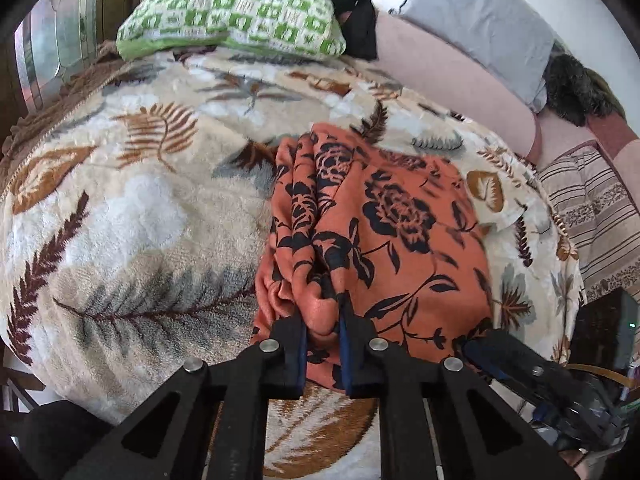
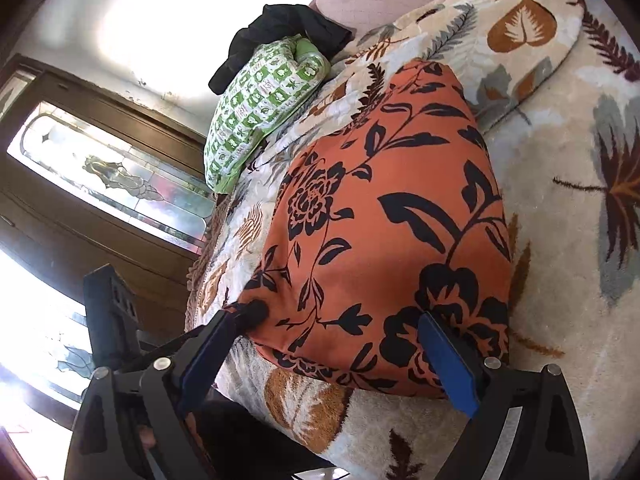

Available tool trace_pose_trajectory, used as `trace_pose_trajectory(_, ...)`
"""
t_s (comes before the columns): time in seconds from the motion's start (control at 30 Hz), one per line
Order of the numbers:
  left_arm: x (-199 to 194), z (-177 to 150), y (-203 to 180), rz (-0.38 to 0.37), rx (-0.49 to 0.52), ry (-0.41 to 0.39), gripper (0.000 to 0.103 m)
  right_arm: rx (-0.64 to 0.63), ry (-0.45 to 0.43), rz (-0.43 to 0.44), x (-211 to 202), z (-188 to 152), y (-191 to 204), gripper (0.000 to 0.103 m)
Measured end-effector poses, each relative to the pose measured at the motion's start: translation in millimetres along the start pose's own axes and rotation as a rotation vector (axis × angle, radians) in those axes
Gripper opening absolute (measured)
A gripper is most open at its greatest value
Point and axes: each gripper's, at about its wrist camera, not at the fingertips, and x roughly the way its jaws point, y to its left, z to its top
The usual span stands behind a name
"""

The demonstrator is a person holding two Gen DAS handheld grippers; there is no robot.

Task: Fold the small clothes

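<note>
Orange floral garment (image 1: 404, 220) is the thing being folded, lying on the leaf-print fleece blanket (image 1: 120, 220) that covers most of the bed, a bit right of the middle in the left wrist view. At the far end there's a green-and-white checked pillow (image 1: 232, 16) with something black (image 1: 356, 4) bunched on it, and a grey pillow (image 1: 480, 20) off to the far right.

Left gripper (image 1: 323, 344) has its fingers nearly pressed together, pinching a bunched-up near edge of the cloth. Right gripper (image 2: 336, 356) is spread wide, fingers either side of the near edge and not clamping anything that I can see.

Honestly the risk looks like that left pinch: it's grabbed several gathered layers, so pulling could drag the whole piece crooked or fold in wrinkles. With the right side free, the cloth may also just slide on the fuzzy blanket.
</note>
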Motion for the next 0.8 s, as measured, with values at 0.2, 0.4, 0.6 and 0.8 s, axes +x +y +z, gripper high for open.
trace_pose_trajectory(0.2,23.5,-38.3,26.2,0.061,-0.087,0.064,0.012,0.034,0.016,0.021,1.2,0.1,-9.5,0.094)
trace_pose_trajectory(0.4,11.1,-34.0,36.6,-0.047,-0.122,0.041,0.015,-0.005,0.043,-0.002,7.2,-0.7,-4.9,0.094)
trace_pose_trajectory(0.6,-7.5,-30.5,45.8,-0.086,-0.15,0.022,0.039,0.009,0.039,0.002,9.1,-0.7,-6.6,0.094)
trace_pose_trajectory(0.8,-0.3,-26.9,32.0,-0.057,-0.122,0.022,0.046,0.013,0.032,0.016,8.7,-2.6,-8.4,0.094)
